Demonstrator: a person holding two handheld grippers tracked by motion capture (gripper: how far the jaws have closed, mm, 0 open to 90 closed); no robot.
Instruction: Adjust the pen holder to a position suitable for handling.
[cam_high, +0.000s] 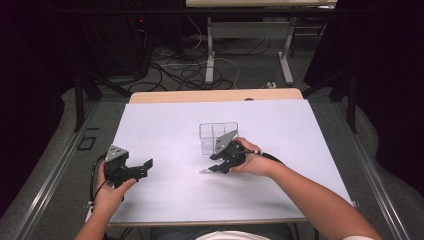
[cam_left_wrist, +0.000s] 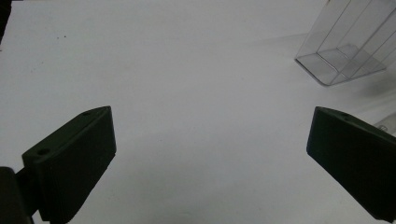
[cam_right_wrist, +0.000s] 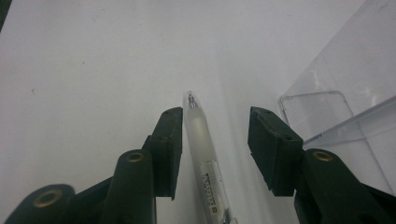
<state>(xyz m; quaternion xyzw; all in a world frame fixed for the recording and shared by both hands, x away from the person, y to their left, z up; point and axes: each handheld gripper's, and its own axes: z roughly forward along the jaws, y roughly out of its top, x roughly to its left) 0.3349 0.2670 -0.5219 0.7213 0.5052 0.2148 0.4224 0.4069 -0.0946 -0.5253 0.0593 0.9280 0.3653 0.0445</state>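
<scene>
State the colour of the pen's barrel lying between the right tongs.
Frosted, translucent white barrel on the pen, with a small printed label; clearest in the right gripper view.

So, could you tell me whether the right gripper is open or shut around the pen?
Open. In the right gripper view its jaws straddle the pen, with a gap on one side.

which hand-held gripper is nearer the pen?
Right. The right hand-held gripper straddles the pen, jaws open on either side of it. The left hand-held gripper sits apart, off to the pen's left, open.
</scene>
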